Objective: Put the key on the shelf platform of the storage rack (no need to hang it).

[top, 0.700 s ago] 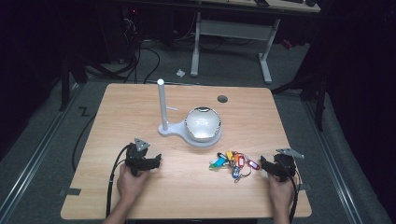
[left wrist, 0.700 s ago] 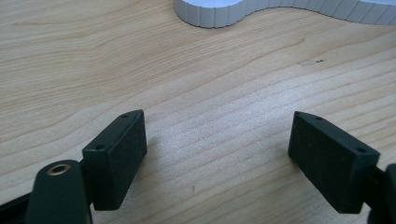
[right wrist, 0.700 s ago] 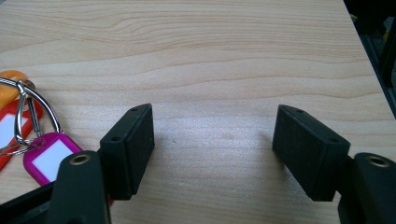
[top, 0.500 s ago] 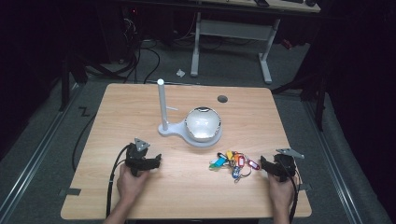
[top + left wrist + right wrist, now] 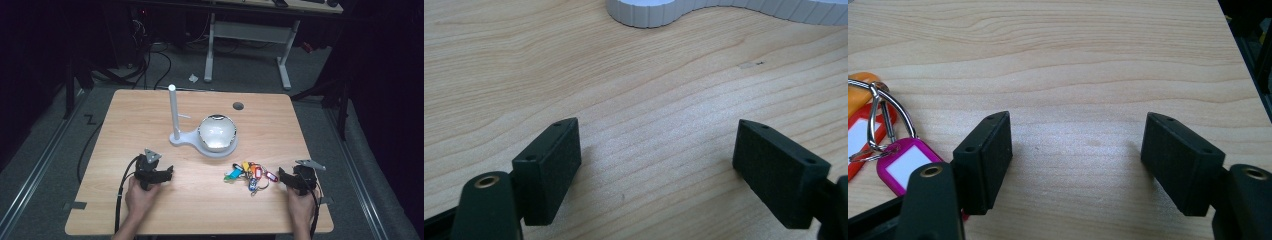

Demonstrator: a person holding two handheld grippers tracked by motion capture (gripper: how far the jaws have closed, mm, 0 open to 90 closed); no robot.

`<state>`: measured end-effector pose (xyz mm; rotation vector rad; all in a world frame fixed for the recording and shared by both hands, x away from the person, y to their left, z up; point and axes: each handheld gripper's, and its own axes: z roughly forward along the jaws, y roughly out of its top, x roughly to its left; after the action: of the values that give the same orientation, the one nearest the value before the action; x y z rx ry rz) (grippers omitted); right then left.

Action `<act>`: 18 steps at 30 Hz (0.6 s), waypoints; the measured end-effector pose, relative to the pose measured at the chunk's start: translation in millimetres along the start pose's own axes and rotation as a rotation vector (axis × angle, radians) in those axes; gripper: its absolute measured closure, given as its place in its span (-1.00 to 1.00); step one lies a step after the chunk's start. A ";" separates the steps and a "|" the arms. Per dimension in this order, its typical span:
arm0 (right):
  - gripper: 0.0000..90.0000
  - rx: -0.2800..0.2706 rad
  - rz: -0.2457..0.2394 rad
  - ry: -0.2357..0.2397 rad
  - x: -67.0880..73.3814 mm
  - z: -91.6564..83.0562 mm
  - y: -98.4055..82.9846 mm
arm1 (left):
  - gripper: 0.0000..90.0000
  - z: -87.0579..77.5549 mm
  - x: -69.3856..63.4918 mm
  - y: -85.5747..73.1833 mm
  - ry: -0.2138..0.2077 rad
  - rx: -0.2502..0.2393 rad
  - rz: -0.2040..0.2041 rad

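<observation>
Currently, two tools are held low over the near part of the wooden desk [image 5: 150, 110], one in each hand. The left tool [image 5: 167, 173] is seen at the near left, gripped by the left hand [image 5: 141, 196]; in the left gripper view its jaws are spread wide with only bare wood between them. The right tool [image 5: 282, 176] is seen at the near right, gripped by the right hand [image 5: 301, 210]; in the right gripper view its jaws are likewise spread wide, and nothing is held between them.

A bunch of keys [image 5: 250, 173] with coloured tags is found lying flat on the desk, near centre-right, just left of the right tool and not touched by it. In the right gripper view a pink tag [image 5: 900, 167], a red tag [image 5: 859, 137] and the metal ring [image 5: 885, 107] are seen beside the left jaw, outside the gap.

A white stand [image 5: 187, 140] is placed at mid-desk, farther than the keys; an upright post [image 5: 173, 112] rises at its left end, and a shiny bowl [image 5: 217, 132] is set at its right end. The stand's ribbed base edge [image 5: 659, 12] is seen at the far edge of the left gripper view, well apart from the left tool. A dark round hole [image 5: 238, 106] is seen in the desk toward the far side.
</observation>
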<state>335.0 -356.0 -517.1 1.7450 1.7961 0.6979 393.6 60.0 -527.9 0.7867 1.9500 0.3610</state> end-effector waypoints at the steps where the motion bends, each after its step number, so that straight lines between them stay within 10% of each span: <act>1: -0.36 0.000 0.000 0.000 0.0 0.0 0.0 | -0.56 0.0 0.0 0.0 0.000 0.000 0.000; 18: -0.23 0.019 -0.024 0.050 -1.5 -3.6 1.0 | -0.57 0.2 1.2 0.6 -0.008 0.002 0.020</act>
<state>333.2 -357.4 -513.7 1.7299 1.8599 0.7227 393.6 61.2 -528.4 0.8085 1.9361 0.3669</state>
